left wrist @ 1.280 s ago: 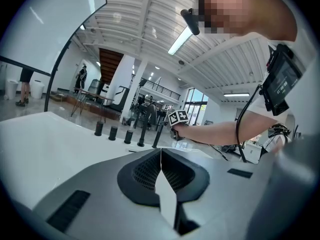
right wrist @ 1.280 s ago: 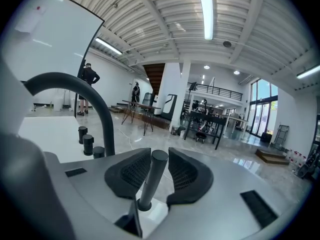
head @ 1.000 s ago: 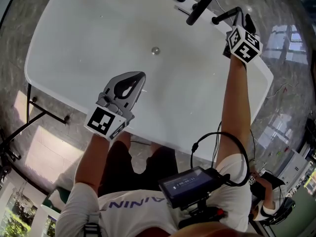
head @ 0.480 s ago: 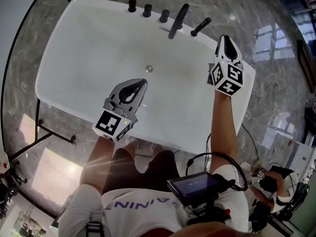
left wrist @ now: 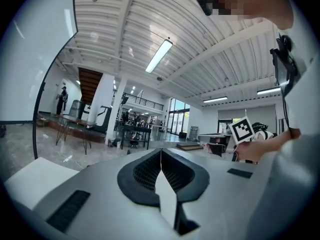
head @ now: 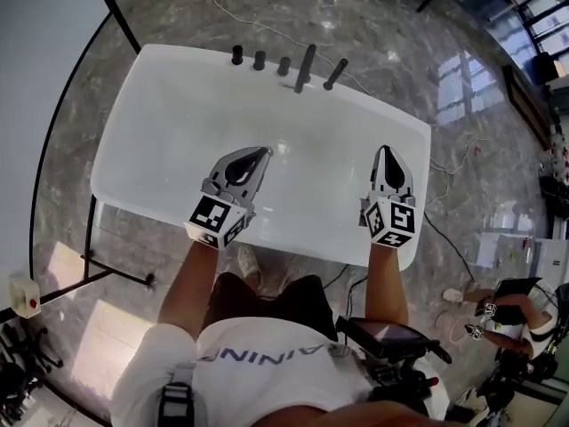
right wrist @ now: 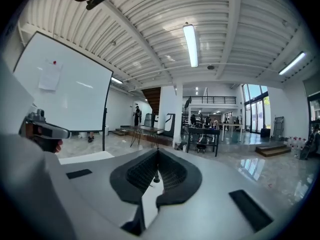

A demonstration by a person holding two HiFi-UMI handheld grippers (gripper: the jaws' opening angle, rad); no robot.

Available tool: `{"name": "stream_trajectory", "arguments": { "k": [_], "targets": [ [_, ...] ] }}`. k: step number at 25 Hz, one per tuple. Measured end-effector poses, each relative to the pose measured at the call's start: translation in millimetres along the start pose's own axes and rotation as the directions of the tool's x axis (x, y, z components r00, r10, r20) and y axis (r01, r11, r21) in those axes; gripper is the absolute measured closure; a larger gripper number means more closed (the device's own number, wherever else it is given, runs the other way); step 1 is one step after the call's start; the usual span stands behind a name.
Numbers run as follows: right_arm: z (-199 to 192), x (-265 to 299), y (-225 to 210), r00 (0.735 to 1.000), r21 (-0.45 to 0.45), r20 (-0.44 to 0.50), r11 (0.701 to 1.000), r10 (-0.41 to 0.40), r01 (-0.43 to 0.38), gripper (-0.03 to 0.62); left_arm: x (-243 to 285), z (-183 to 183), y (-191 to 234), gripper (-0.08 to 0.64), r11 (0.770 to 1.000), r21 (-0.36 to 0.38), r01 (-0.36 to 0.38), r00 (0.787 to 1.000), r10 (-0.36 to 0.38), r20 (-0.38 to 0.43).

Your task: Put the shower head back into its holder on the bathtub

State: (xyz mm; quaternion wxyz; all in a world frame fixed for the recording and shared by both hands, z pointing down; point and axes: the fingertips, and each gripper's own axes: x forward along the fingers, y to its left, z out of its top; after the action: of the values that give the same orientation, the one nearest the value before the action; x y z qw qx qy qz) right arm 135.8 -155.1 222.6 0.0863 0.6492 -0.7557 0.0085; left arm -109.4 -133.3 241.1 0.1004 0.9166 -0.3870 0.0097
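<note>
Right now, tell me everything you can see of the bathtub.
The bathtub is white, glossy and rectangular with rounded corners, with a small shiny drain mid-basin. Five black fittings line its far rim: three short knobs and two longer slanted rods. It stands on grey marble floor. From above, the left gripper and right gripper overlap its near side, both shut and empty, the right having just closed. No contact with the tub shows.

The left forearm (head: 189, 278) and right forearm (head: 388, 278) reach forward side by side, holding the left gripper (head: 260, 154) and right gripper (head: 388, 152) level, jaws together and empty, the right's having just closed.
</note>
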Motion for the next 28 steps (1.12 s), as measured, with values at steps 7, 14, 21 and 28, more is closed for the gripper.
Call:
{"name": "stream_trajectory", "arguments": {
  "k": [7, 14, 21, 28],
  "targets": [
    [29, -94, 42, 0.995, 0.161, 0.051, 0.983, 0.08, -0.087, 0.58, -46, 14, -51, 0.541, 1.0, 0.003, 0.021, 0.999, -0.021, -0.038],
    [50, -162, 50, 0.979, 0.158, 0.116, 0.97, 0.168, -0.186, 0.58, -69, 38, -122, 0.541, 0.999, 0.047, 0.027, 0.999, -0.024, -0.046],
    [74, -232, 9, 0.969, 0.143, 0.187, 0.972, 0.161, -0.188, 0.58, -98, 61, -193, 0.541, 0.998, 0.057, -0.018, 1.0, 0.017, 0.009],
    [85, -301, -9, 0.951, 0.099, 0.238, 0.969, 0.197, -0.226, 0.58, -127, 64, -264, 0.541, 0.997, 0.071, -0.042, 0.999, 0.039, 0.036]
  ]
}}
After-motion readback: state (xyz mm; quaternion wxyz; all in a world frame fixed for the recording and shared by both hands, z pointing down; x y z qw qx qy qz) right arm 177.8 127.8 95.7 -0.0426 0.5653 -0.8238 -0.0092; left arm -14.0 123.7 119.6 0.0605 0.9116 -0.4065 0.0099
